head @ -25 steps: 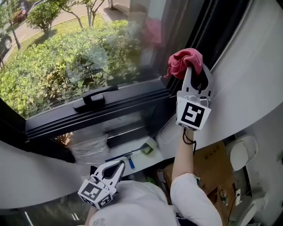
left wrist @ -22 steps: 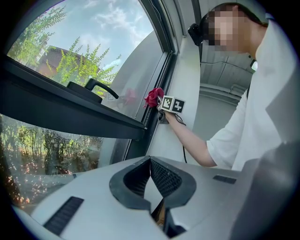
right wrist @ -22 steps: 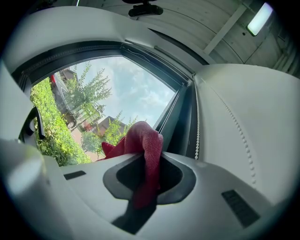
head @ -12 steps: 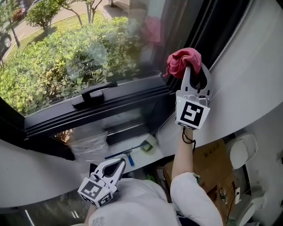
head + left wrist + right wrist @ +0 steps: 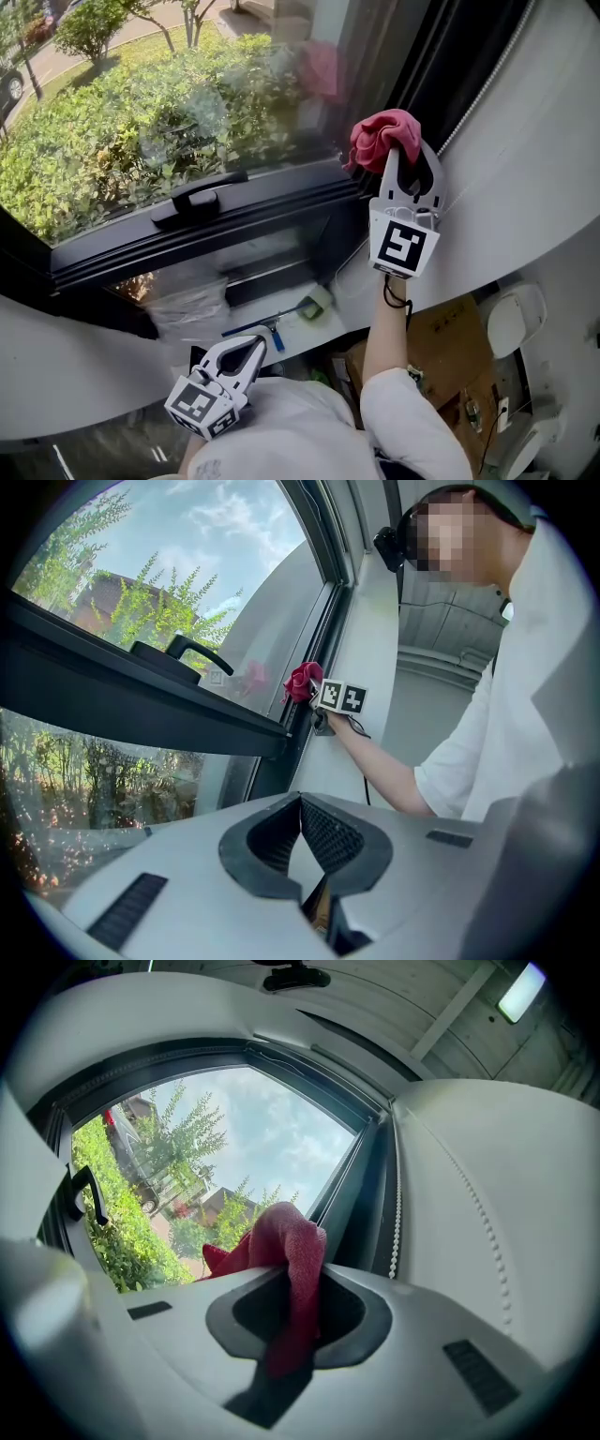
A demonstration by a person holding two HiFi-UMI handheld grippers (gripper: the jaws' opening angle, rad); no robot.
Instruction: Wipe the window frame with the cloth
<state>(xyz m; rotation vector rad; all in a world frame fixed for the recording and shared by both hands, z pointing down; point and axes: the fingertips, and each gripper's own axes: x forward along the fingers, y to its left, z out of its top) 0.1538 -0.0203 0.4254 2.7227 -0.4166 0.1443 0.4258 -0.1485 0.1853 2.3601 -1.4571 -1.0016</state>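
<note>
Nearest you, your left hand-held gripper [image 5: 257, 343] hangs low by your chest, its jaws brought together with nothing between them. Just to the right, under your right forearm, sits a brown cardboard box [image 5: 455, 352]; its contents cannot be made out. A little farther, below the window, lie a crumpled clear plastic bag [image 5: 187, 314] and a blue-handled tool with a green head [image 5: 286, 325]. Beyond them your right hand-held gripper [image 5: 406, 155] reaches up and away, its jaws clamped on the red cloth [image 5: 380, 133]. One fold runs down between the jaws and the rest bunches past the tips. The cloth sits at the right end of the dark window frame [image 5: 234, 230], in the corner where the lower rail meets the upright. The black handle [image 5: 197, 202] is well to its left and a bead chain [image 5: 473, 98] hangs near its right. Farthest off, through the glass, is a green hedge [image 5: 141, 122].
</note>
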